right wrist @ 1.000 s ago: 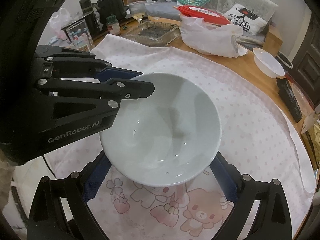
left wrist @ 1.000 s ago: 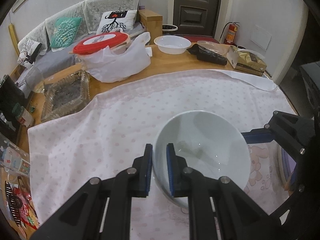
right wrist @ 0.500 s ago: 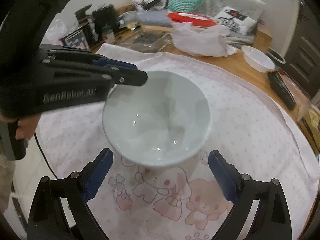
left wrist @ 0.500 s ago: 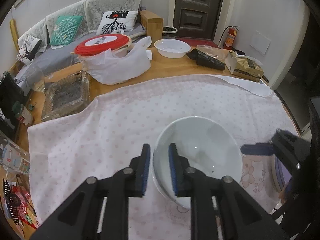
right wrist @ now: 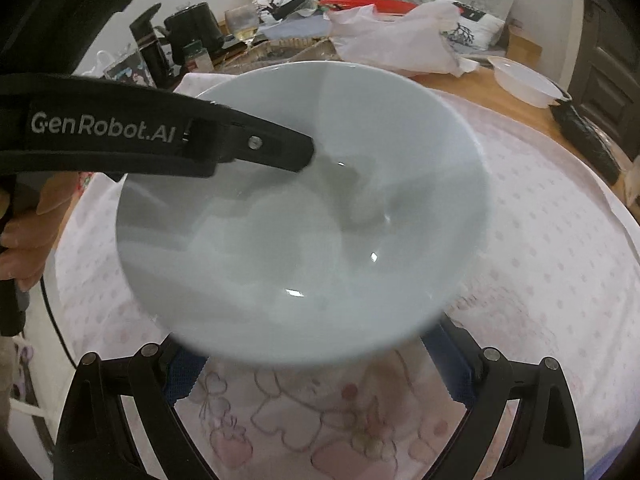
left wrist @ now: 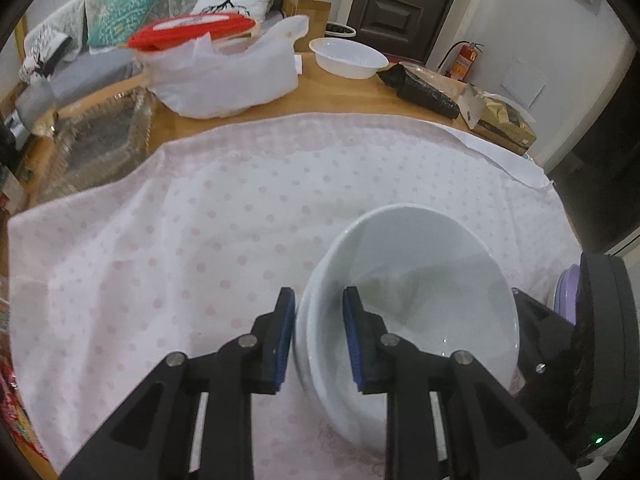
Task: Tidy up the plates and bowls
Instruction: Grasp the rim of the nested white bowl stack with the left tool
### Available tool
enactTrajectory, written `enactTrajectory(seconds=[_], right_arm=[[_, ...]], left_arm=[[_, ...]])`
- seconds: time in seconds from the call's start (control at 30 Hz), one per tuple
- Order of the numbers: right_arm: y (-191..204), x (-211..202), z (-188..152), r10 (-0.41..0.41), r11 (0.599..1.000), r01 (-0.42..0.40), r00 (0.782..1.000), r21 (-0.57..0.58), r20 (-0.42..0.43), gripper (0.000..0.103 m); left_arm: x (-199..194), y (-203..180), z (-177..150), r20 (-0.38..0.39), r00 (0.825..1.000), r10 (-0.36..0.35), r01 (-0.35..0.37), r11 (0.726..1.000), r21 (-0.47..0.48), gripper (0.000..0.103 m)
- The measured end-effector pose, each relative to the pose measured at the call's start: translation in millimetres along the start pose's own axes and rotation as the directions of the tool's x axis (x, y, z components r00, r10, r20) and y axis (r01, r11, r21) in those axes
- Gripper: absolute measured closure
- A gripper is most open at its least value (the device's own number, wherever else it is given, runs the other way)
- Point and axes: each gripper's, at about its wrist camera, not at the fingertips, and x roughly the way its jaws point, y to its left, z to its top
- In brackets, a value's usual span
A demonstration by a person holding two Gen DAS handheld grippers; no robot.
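Note:
My left gripper (left wrist: 319, 334) is shut on the rim of a pale white bowl (left wrist: 420, 300), one finger inside and one outside, and holds it tilted above the pink dotted cloth (left wrist: 240, 208). In the right wrist view the same bowl (right wrist: 304, 216) fills the middle, with the left gripper's finger (right wrist: 260, 148) reaching in from the left. My right gripper (right wrist: 316, 364) is open and empty, its blue-padded fingers spread wide below the bowl's near rim. A lavender plate edge (left wrist: 566, 292) shows at the right behind the right gripper's body.
At the far side of the wooden table stand a white bowl (left wrist: 347, 56), a white plastic bag (left wrist: 224, 76) with a red lid (left wrist: 192, 30), a glass tray (left wrist: 96, 148), a black pouch (left wrist: 420, 90) and a box (left wrist: 504, 124). Bottles and a kettle (right wrist: 192, 36) stand at the left edge.
The left gripper has carried the bowl up and toward the right gripper, so it looms larger over the right fingers. The right gripper stays open.

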Motion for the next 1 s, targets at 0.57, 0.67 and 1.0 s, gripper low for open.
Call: enactTrajectory(seconds=[0.57,0.67,1.0], right_arm=[[-2.2,25.3,15.4,0.009,0.999,-0.008,1.000,-0.031,0.019,0.001],[-2.9,24.8,14.2,0.012,1.000,-0.011,0.999,-0.024,0.031,0.000],[-0.9,24.5,12.2,-0.004,0.999,0.007,0.998,-0.032,0.070,0.001]], left_arm=[[5.8,12.0,0.4,0.004,0.995,-0.102,0.102,0.994,-0.031,0.080],[7.8,11.1,-0.1,-0.007,0.995,-0.103,0.102,0.994,-0.029,0.079],[10.7,6.4,-1.2,-0.018,0.995,-0.099,0.099,0.995,-0.012,0.076]])
